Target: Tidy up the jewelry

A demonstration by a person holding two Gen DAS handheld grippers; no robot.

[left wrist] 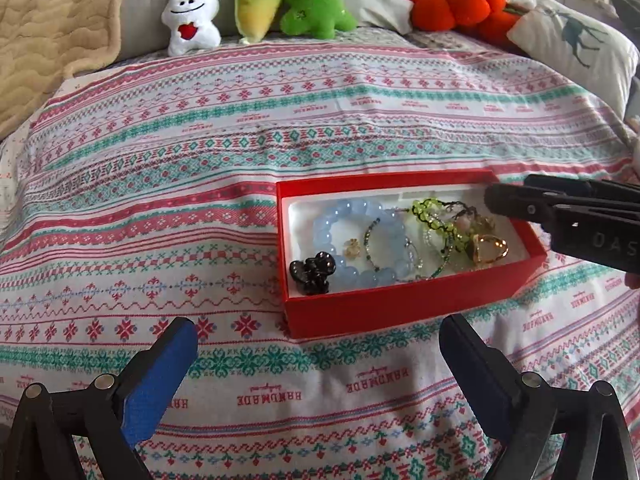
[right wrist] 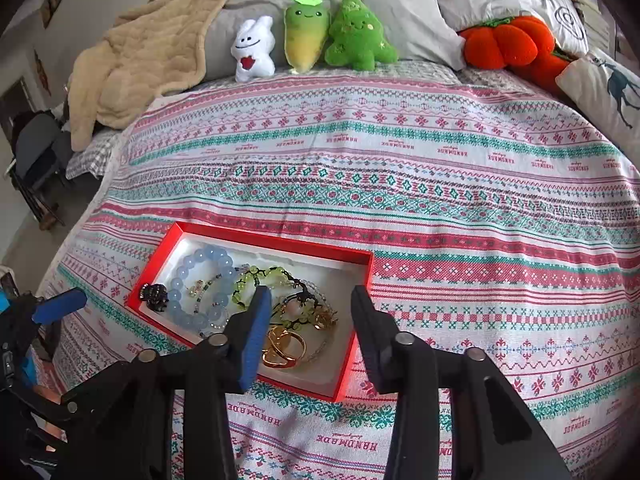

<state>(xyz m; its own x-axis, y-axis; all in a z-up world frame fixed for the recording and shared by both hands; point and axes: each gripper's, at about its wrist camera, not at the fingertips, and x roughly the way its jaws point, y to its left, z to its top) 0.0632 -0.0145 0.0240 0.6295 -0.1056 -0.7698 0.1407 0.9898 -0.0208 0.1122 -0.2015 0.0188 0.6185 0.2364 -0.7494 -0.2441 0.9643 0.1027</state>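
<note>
Nearby, plush toys [right wrist: 316, 36] (on pillows), red box [right wrist: 256, 240] of jewelry [left wrist: 400, 236] between both empty, spread claws [left wrist: 320, 364] [right wrist: 306, 316].

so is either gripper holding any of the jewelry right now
No, nothing is held. The left gripper is wide open over the bedspread, short of the red box. The right gripper is open above the jewelry, with no piece between its fingers.

Box [left wrist: 400, 308]: red outside, white lining. Bead bracelet [left wrist: 352, 236]: pale blue. Second bracelet [left wrist: 430, 216]: lime green beads on black cord. Rings [right wrist: 282, 346]: gold. Hair clip [left wrist: 314, 272]: glossy black. Bedspread [left wrist: 200, 160]: white with pink and teal knit-style bands. Blanket [right wrist: 136, 64]: beige, quilted. Plush pumpkin [left wrist: 456, 2]: orange.
</note>
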